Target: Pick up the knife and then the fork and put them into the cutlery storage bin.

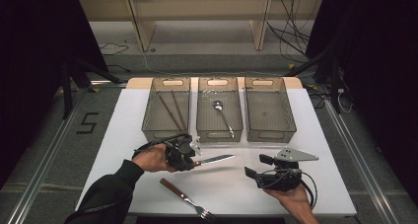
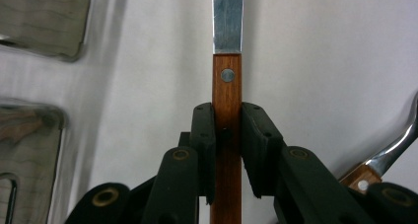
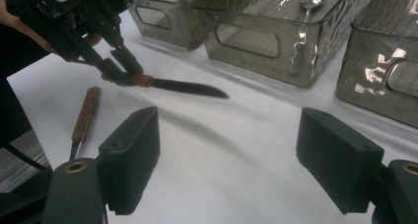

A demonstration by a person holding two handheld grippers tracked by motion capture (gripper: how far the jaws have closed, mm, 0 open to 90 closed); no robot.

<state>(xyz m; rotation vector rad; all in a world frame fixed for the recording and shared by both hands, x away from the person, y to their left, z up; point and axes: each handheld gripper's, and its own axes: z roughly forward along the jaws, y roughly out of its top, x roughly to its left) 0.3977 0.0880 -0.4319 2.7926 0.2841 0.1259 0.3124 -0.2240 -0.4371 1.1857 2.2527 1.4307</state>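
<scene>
A wood-handled knife is held above the white table, blade pointing right. My left gripper is shut on its brown handle, both black pads pressed against the wood. The other hand's view shows the same knife lifted, casting a shadow on the table. My right gripper stands open at the front right of the table with nothing between its pads. A fork with a wooden handle lies near the front edge, between the two hands.
Three clear bins stand in a row at the back of the table. The left bin holds chopsticks, the middle bin a spoon, and the right bin has nothing in it. The table edge runs close in front.
</scene>
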